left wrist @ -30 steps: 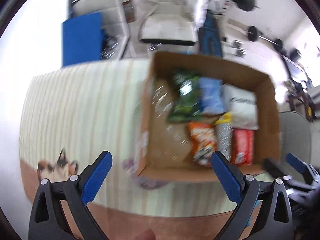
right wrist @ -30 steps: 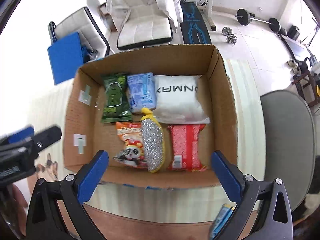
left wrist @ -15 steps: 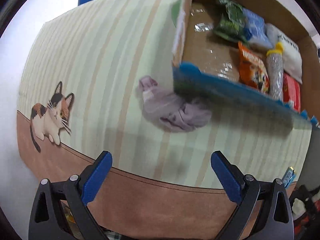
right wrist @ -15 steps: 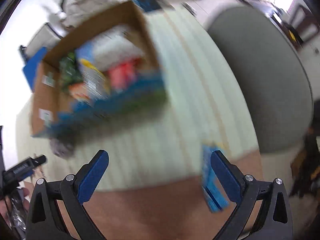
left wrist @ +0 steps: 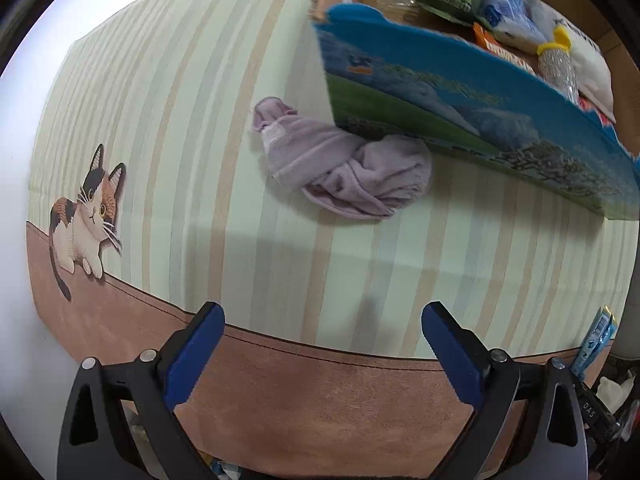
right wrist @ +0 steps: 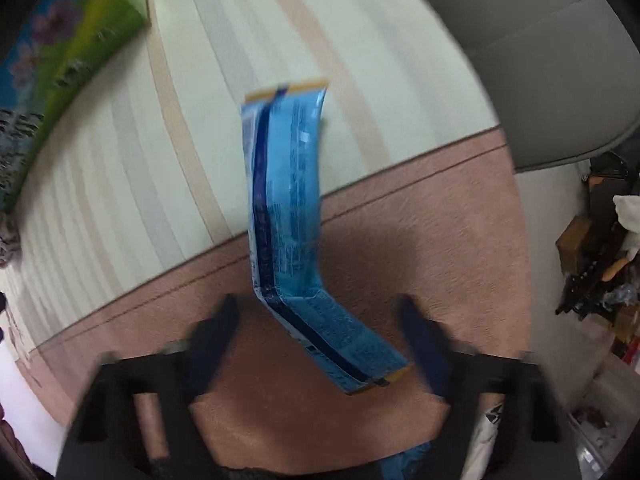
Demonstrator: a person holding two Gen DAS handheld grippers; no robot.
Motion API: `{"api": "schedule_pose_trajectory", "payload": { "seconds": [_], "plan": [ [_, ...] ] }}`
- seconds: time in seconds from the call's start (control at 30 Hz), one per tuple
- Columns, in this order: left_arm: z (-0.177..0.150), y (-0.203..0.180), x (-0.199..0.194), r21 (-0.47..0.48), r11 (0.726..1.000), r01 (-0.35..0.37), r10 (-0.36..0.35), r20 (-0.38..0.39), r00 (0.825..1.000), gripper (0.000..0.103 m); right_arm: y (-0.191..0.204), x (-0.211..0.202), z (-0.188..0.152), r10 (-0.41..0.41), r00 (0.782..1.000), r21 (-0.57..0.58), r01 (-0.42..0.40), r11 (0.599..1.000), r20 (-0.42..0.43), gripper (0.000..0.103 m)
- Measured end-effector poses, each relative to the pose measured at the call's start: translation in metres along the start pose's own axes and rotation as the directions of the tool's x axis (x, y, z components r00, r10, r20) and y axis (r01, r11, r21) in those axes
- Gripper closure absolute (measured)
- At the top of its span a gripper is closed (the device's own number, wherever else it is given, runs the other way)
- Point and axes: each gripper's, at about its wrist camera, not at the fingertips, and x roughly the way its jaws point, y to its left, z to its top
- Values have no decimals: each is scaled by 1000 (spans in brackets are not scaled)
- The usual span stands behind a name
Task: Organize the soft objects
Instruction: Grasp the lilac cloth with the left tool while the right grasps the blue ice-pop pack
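Note:
A crumpled lilac cloth (left wrist: 344, 168) lies on the striped mat against the front wall of the cardboard box (left wrist: 480, 108). The box holds several soft packets and a silver scrubber (left wrist: 558, 68). My left gripper (left wrist: 320, 344) is open and empty, well short of the cloth. A long blue packet (right wrist: 286, 216) lies bent on the mat's front part; its end also shows in the left wrist view (left wrist: 596, 340). My right gripper (right wrist: 320, 336) is open, blurred, with its fingers either side of the packet's near end.
A cat picture (left wrist: 86, 216) is printed on the mat (left wrist: 160, 120) at the left. A grey chair seat (right wrist: 540, 60) stands beside the table at the right. The box's printed front wall (right wrist: 60, 80) shows at the upper left of the right wrist view.
Both grippers have swung down from above the box toward the table. The left now faces the lilac cloth from closer; the right has closed in on the blue packet.

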Motion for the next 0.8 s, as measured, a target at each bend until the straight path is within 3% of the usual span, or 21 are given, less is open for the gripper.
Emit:
{"api": "schedule_pose_trajectory", "payload": {
  "seconds": [0.03,0.07,0.1,0.17,0.27,0.37,0.43,0.57,0.63,0.8],
  "plan": [
    [2,3,0,-6,1000,22,-22,18,1000,2,7,-2,0,-6,1000,-26,7,1000,11,62],
    [4,7,-1,-12,999,38,-38,44,998,2,15,-4,1,-23,1000,-50,24,998,14,75],
    [6,9,-3,-11,999,41,-40,61,997,2,22,-5,2,-29,999,-71,31,997,18,77],
    [12,9,-3,22,999,49,-51,83,995,2,36,-8,5,20,1000,-93,-18,996,19,78],
    [22,-4,-3,137,990,-39,18,152,988,2,58,-14,13,53,998,-136,-48,989,29,78],
    [31,-20,6,255,949,-183,130,213,968,2,80,-22,23,70,997,-181,-61,981,44,78],
    [36,-29,15,323,916,-239,168,234,958,2,93,-24,29,76,996,-214,-64,975,48,78],
    [41,-42,24,420,868,-265,168,254,953,2,118,-26,38,78,996,-267,-62,962,48,78],
    [40,-51,26,475,846,-243,143,238,961,2,127,-25,41,73,996,-283,-56,957,48,78],
    [35,-60,25,524,832,-182,92,194,977,26,161,-19,43,61,997,-309,-45,950,42,78]
  ]
}}
